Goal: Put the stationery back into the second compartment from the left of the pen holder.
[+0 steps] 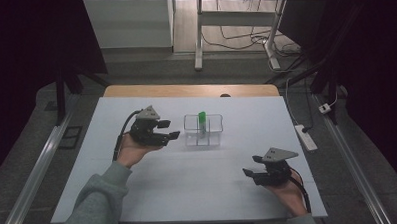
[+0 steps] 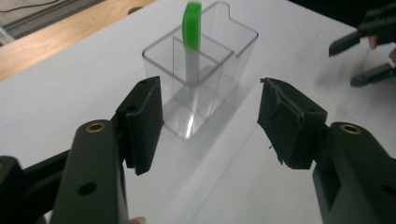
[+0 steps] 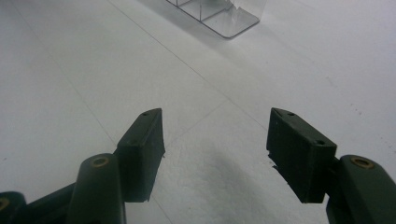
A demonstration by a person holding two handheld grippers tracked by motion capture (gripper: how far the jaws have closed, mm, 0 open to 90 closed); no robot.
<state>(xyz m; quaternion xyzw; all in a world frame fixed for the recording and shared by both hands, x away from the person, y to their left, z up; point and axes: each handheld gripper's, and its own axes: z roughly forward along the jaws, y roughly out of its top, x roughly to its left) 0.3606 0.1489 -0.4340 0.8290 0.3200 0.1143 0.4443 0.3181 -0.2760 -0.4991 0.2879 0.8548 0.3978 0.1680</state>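
Observation:
A clear plastic holder (image 1: 189, 128) with several compartments stands in the middle of the white tabletop (image 1: 189, 182). One tube with a green cap (image 1: 201, 117) stands upright in it. My left gripper (image 1: 173, 131) hovers just left of the holder, open, with nothing between its jaws. In the left gripper view the holder (image 2: 205, 107) and the green-capped tube (image 2: 191, 25) lie just beyond the left gripper (image 2: 209, 86). My right gripper (image 1: 249, 166) rests low at the front right, open and empty. The right gripper (image 3: 215, 112) points over bare tabletop toward the holder's base (image 3: 224, 16).
A wooden table edge (image 1: 190, 89) runs behind the white top. A power strip (image 1: 306, 137) lies on the floor to the right. Desk legs and cables stand at the back. The right gripper (image 2: 362, 56) appears far off in the left gripper view.

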